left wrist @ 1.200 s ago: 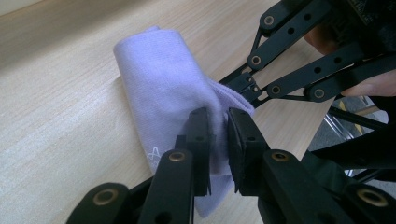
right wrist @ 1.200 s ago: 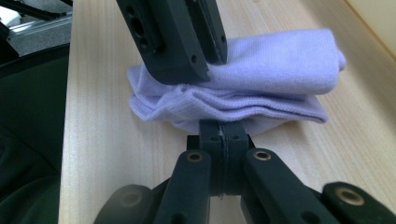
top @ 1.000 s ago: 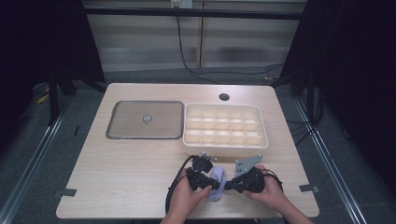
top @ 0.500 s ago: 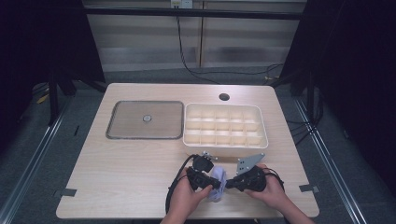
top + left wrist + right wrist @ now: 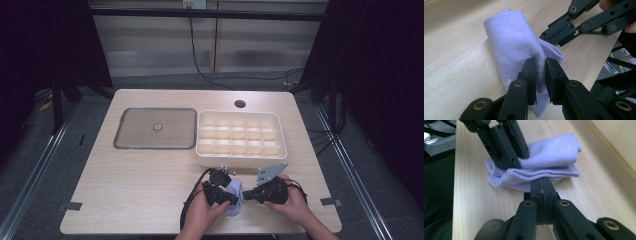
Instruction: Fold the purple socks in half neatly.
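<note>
Hands hide most of the lilac cloth; it's folded, soft, layered. Left gripper pinches one fold, right gripper clamps the edge.

the high view looks forward and down from above the person's side, far enough back to take in the whole counter, with the hands entering at 6 o'clock. the left gripper view sits low and very close, looking along the left gripper toward 12 o'clock over a folded purple cloth, with the other gripper coming in from 2 o'clock. the right gripper view, as near, looks along the right gripper at the same cloth from the opposite side. all three views share the cloth near the counter's front edge.
</note>
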Demonstrator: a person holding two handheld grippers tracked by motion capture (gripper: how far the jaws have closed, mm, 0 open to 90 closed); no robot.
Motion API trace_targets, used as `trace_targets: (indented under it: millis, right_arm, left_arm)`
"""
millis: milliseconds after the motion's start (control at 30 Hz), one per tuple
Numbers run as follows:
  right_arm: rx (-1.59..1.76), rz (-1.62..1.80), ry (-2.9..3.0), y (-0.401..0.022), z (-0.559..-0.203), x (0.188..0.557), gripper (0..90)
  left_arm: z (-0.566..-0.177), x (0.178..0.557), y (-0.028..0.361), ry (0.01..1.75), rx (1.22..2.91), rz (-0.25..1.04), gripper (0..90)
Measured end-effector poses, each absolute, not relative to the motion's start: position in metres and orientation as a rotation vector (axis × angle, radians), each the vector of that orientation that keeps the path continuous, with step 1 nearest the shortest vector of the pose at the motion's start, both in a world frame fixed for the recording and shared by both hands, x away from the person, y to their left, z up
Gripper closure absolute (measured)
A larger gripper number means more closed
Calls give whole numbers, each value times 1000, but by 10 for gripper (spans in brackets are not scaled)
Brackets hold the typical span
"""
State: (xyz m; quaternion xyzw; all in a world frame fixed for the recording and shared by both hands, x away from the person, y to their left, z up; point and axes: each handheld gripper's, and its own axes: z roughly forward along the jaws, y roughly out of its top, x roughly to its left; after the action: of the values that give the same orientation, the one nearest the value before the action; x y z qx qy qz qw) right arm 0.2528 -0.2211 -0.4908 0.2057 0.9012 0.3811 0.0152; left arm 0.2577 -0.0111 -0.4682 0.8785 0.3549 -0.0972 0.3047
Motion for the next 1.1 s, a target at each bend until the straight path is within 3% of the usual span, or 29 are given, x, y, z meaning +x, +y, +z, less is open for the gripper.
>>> trace_targets:
  millis: [433,1100]
  right_arm:
    - [695,1226,2725,-232,-479,258,900]
    - [668,1252,2706,-211,-467,269,897]
  left_arm:
    - [-471,257,-13,927,2319,-256,795]
    - [-471,258,-14,912,2331,-252,798]
